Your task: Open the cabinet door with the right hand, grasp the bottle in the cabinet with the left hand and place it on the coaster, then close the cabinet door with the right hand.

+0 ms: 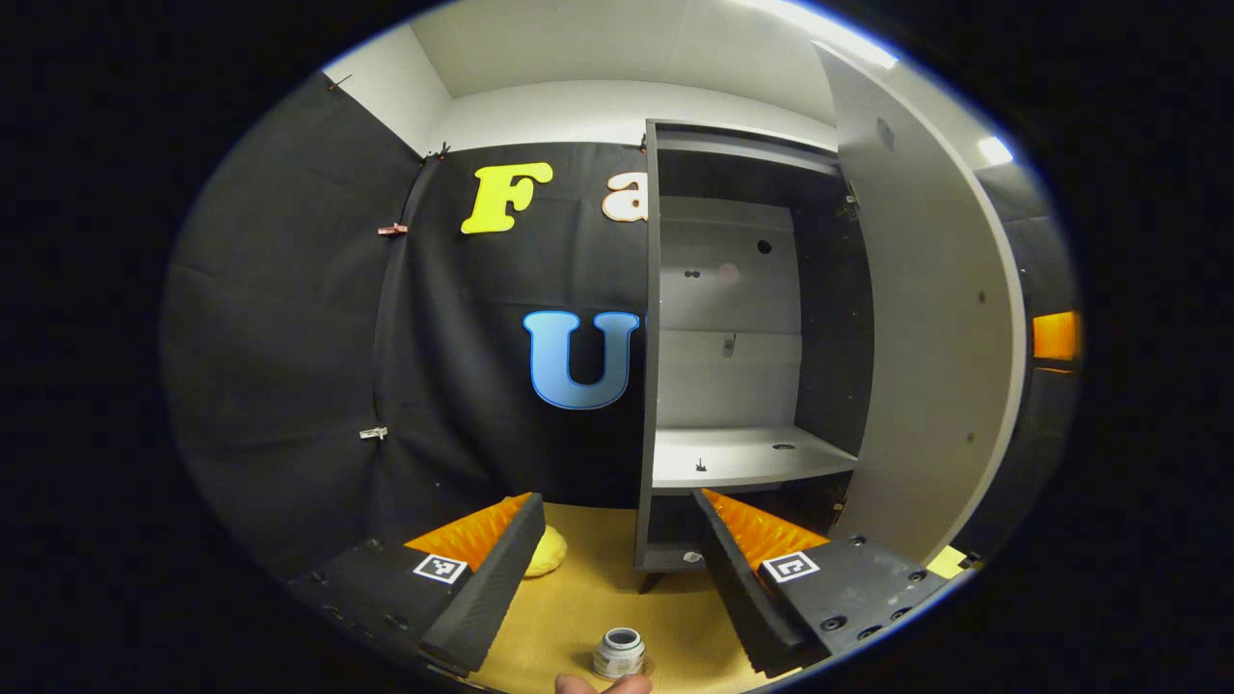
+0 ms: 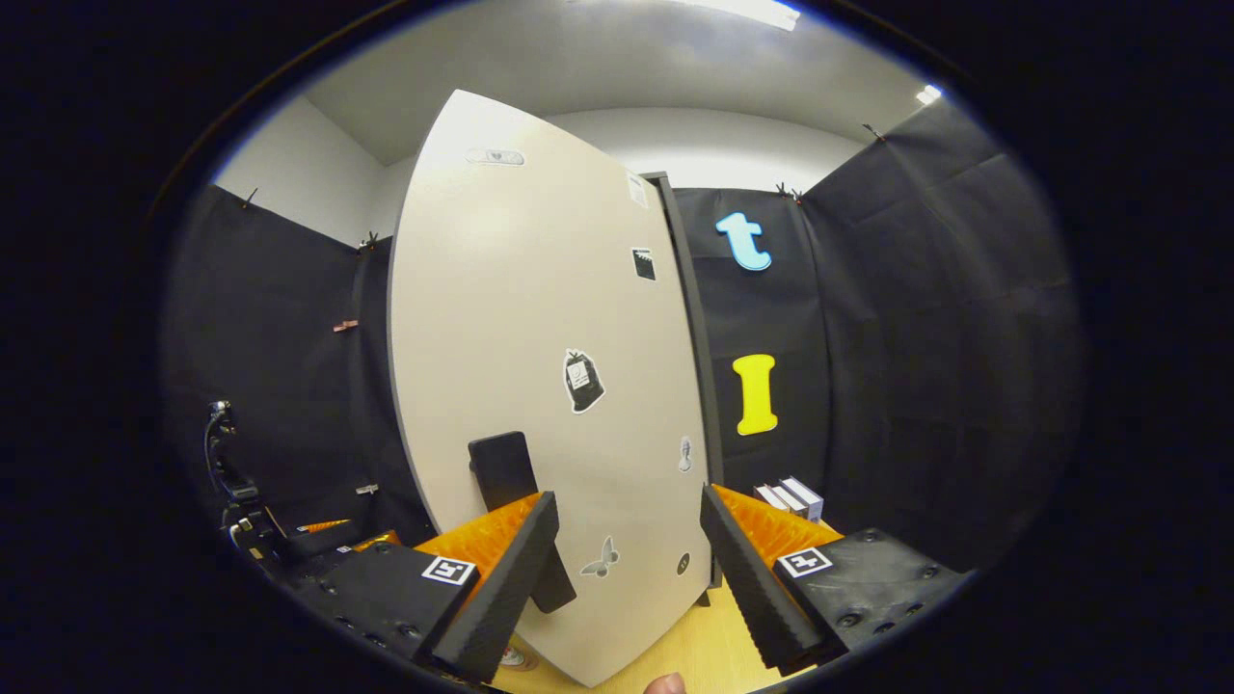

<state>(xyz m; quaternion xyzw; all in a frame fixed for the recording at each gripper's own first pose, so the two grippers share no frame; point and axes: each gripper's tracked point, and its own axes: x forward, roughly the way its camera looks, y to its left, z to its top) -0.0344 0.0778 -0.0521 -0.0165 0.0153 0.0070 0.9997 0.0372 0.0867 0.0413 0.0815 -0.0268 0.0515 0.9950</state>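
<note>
The grey cabinet (image 1: 656,386) stands open, its door (image 1: 925,366) swung out to the right. Its pale shelf (image 1: 742,455) is bare. A small white bottle (image 1: 619,652) with an open top stands upright on the wooden table, low between the fingers of my open left gripper (image 1: 617,499); a thin round coaster edge (image 1: 649,665) shows under it. In the right gripper view the door's outer face (image 2: 540,337) with stickers is close ahead. My right gripper (image 2: 629,493) is open, its left finger in front of the black door handle (image 2: 501,467).
A yellow soft object (image 1: 547,551) lies on the table left of the cabinet's foot. White boxes (image 2: 792,496) sit by the cabinet's right side. The other gripper (image 2: 318,545) and its cable show low left in the right gripper view. A fingertip (image 1: 603,682) shows at the bottom edge.
</note>
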